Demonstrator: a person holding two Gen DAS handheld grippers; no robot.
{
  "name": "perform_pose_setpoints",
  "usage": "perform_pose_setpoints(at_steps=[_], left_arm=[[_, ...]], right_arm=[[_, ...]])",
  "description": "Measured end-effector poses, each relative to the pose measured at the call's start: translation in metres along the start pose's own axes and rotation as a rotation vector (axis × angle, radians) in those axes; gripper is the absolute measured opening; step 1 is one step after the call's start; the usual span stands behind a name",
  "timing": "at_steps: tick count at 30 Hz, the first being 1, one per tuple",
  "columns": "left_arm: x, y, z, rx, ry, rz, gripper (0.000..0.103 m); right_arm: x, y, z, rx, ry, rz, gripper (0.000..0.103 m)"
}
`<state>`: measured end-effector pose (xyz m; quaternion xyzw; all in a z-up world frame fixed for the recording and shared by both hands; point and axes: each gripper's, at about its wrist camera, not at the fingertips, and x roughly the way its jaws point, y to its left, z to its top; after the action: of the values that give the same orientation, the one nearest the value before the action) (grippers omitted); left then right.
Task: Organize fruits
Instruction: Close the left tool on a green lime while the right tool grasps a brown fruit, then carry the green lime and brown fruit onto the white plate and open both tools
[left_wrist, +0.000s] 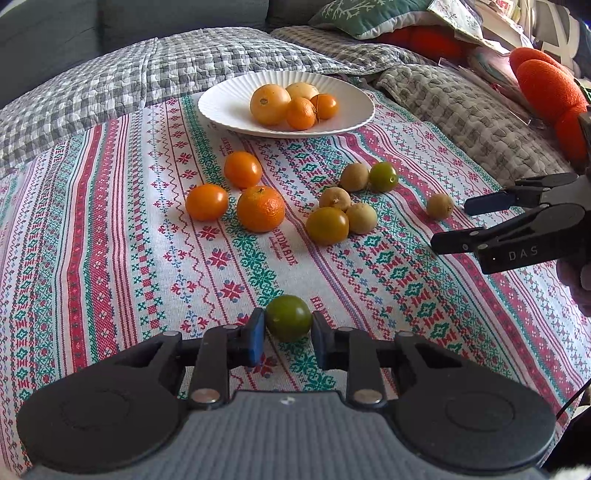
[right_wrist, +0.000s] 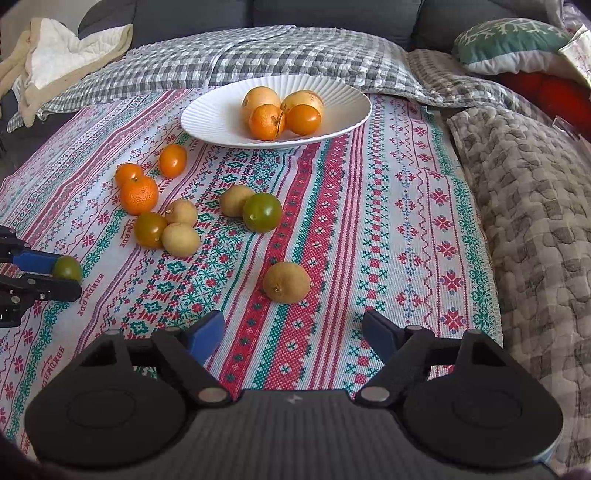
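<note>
A white ribbed plate (left_wrist: 229, 99) (right_wrist: 207, 114) at the back holds several orange and yellow fruits. Loose oranges (left_wrist: 260, 208) (right_wrist: 139, 194), brown-yellow fruits (left_wrist: 354, 177) (right_wrist: 286, 282) and green ones (left_wrist: 383, 176) (right_wrist: 262, 212) lie on the patterned cloth. My left gripper (left_wrist: 288, 328) has its blue pads on either side of a green fruit (left_wrist: 289, 318) (right_wrist: 67, 268) low on the cloth; a small gap shows on each side. My right gripper (right_wrist: 293, 332) is open and empty, just short of a brown-yellow fruit. It shows at the right in the left wrist view (left_wrist: 450, 225).
The striped cloth (left_wrist: 110, 240) lies over a checked quilt (left_wrist: 110, 81) on a sofa. Cushions (right_wrist: 513, 40) and an orange plush (left_wrist: 546, 88) sit at the back right. A cream blanket (right_wrist: 55, 55) lies at the back left.
</note>
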<state>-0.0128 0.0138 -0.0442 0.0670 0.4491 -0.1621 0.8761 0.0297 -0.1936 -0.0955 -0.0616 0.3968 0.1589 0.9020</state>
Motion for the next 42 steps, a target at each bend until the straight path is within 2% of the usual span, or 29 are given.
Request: perform_pose_setpoints(at_steps=[3, 7, 18, 42], left_arm=[[-0.002, -0.001, 0.004, -0.017, -0.007, -0.001, 0.012], [-0.003, -0.004, 0.005, -0.008, -0.013, -0.007, 0.012], [-0.004, -0.004, 0.004, 0.002, -0.006, -0.019, 0.012], [-0.009, -0.005, 0.014, -0.010, -0.037, -0.025, 0.012]], right_arm=[[0.002, 0.002, 0.005, -0.001, -0.005, 0.004, 0.065], [0.006, 0.006, 0.009, -0.016, -0.010, -0.001, 0.059], [0.011, 0.017, 0.018, -0.039, -0.023, -0.021, 0.025], [-0.003, 0.022, 0.027, -0.027, -0.043, 0.002, 0.024]])
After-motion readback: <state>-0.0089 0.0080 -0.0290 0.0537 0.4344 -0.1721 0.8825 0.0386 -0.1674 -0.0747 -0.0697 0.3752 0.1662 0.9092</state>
